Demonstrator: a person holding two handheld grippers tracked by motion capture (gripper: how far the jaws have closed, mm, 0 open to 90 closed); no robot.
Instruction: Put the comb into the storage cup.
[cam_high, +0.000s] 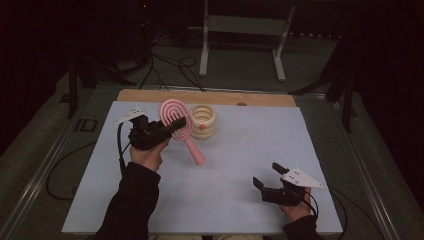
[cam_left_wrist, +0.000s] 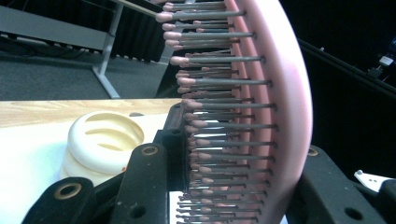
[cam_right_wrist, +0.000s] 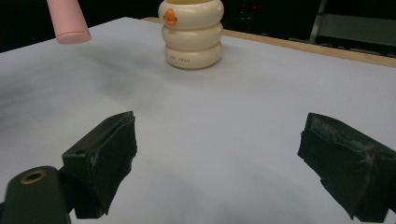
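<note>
Hairbrush (cam_high: 176, 120): smooth pink plastic, soft sheen; thin dark bristles (cam_left_wrist: 224, 126) with pink tips.
Ringed holder (cam_high: 202, 121): glossy cream plastic, at the brush's 3 o'clock.
Table cover (cam_high: 240, 170): matt pale sheet.
Table edge (cam_high: 210, 96): bare wood.
Right gripper (cam_right_wrist: 217, 158): rough black pads.

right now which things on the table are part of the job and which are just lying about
In the job:
- pink hairbrush, clamped by its head in the left gripper and held off the table
- cream ringed holder with an orange mark, standing upright beside the brush

Just about:
- right gripper, open and holding nothing, near the table's front
- white table cover
- cables and metal stand on the floor beyond
</note>
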